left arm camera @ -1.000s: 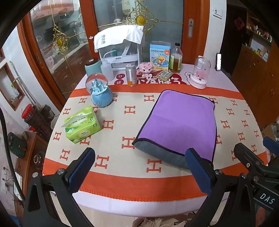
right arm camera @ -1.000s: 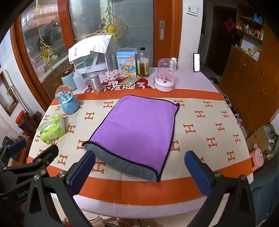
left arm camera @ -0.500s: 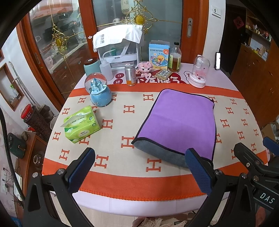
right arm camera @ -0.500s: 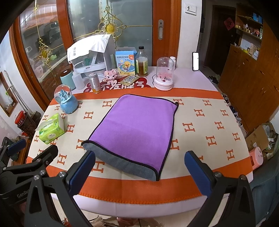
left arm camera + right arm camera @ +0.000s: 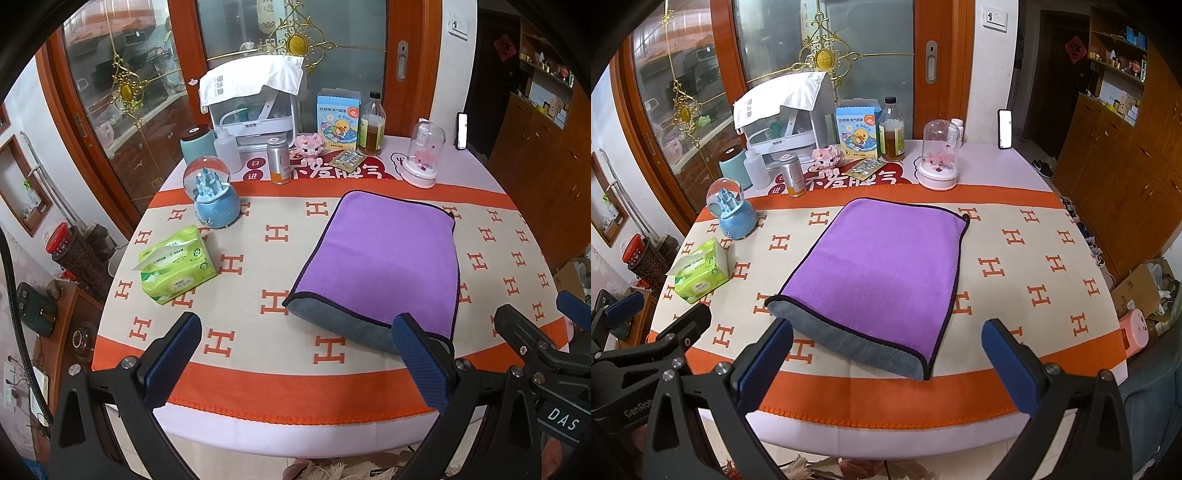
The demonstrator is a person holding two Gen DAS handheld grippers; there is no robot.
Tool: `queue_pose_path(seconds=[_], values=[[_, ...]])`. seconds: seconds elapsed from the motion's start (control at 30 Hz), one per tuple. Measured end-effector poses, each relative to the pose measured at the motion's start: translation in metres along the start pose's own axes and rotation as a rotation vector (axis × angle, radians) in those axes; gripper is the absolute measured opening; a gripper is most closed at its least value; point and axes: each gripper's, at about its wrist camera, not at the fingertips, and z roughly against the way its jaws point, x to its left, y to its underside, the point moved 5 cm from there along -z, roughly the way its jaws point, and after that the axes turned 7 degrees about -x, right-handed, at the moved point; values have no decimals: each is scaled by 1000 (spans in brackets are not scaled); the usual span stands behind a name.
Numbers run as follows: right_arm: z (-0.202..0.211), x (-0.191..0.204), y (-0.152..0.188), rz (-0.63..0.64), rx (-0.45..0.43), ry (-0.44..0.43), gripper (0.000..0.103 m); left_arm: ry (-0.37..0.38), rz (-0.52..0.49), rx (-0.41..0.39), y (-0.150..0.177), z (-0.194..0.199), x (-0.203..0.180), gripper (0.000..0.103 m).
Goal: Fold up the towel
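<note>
A purple towel (image 5: pixel 384 254) with a grey underside lies folded flat on the orange and cream tablecloth (image 5: pixel 258 354); it also shows in the right wrist view (image 5: pixel 882 266). Its grey fold faces the near table edge. My left gripper (image 5: pixel 295 365) is open and empty, held back over the near table edge, left of the towel's near end. My right gripper (image 5: pixel 886 365) is open and empty, held back over the near edge in front of the towel. Neither touches the towel.
A green tissue pack (image 5: pixel 177 264) and a blue snow globe (image 5: pixel 214 197) stand left of the towel. Bottles, a can (image 5: pixel 279 160), a box, a glass dome (image 5: pixel 423 155) and a white appliance (image 5: pixel 255 107) line the far side. Wooden cabinets (image 5: pixel 1126 166) stand to the right.
Both grippers have drawn back and up slightly from the table; the towel looks a little farther away. The towel itself has not moved.
</note>
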Motion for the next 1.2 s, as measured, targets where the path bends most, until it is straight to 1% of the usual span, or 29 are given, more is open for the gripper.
queue_pose_path(seconds=[0.6,0.9,1.2], values=[[5,5,8,-8,11,26,102,4,4,-12,-3,6,4,102],[11,10,9,-18,14,44,102,26,-4,-21,-1,13,16,102],[14,15,13,-29,18,61,102,37,-16,-23,1,15,18,102]])
